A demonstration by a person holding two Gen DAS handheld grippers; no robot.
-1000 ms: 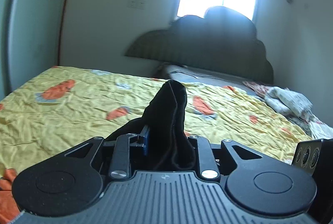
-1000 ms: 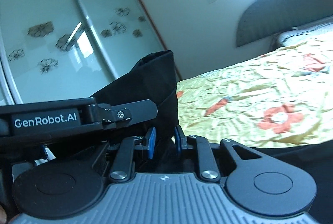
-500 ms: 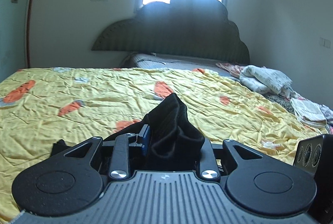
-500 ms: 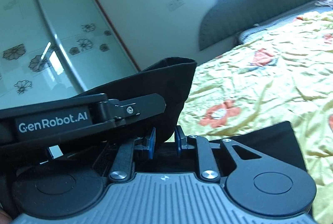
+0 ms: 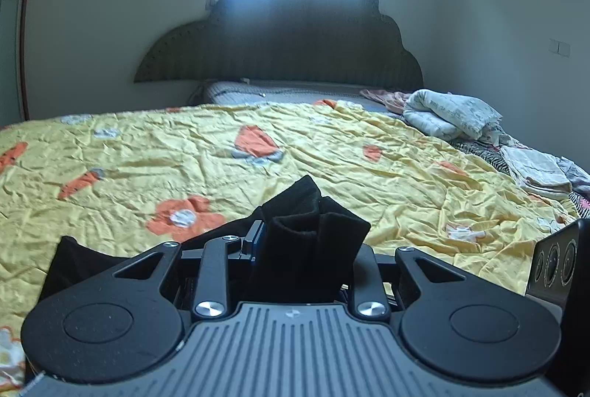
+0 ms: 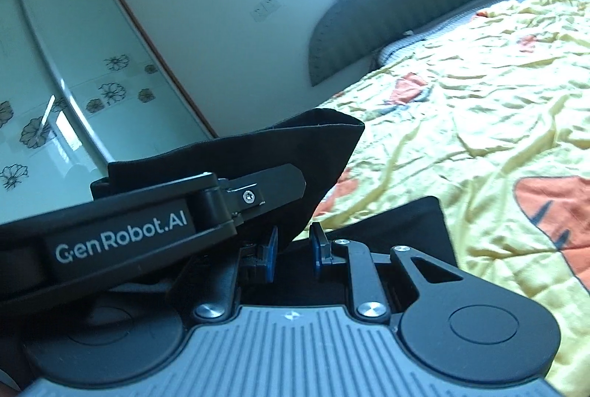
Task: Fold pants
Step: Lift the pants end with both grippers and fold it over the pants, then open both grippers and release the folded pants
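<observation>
Step in hand: carrying one end of the black pants [image 5: 306, 234] over the yellow floral bedspread [image 5: 332, 153] to make a fold, judging by both grippers holding fabric low above the bed.
Left gripper [image 5: 295, 249]: clenched on a thick bunch of black cloth that stands up between its fingers and hides the pads.
Right gripper [image 6: 293, 249]: blue pads close together, with the lower corner of the lifted cloth pinched between them; it grasps the pants.
Where the pants are: the gripped end is raised; the rest lies flat on the bedspread, showing at 9 o'clock of the left gripper and at 2 o'clock of the right one.
Grippers' relation: the left gripper's body crosses the right wrist view at 9 o'clock, just beside the right one.
Elsewhere: a pile of folded laundry [image 5: 453, 114] at 2 o'clock, well apart, near the headboard [image 5: 295, 39].
Next move calls for: lowering both ends together, edges matched on the lying part, then letting go without dragging the cloth.
</observation>
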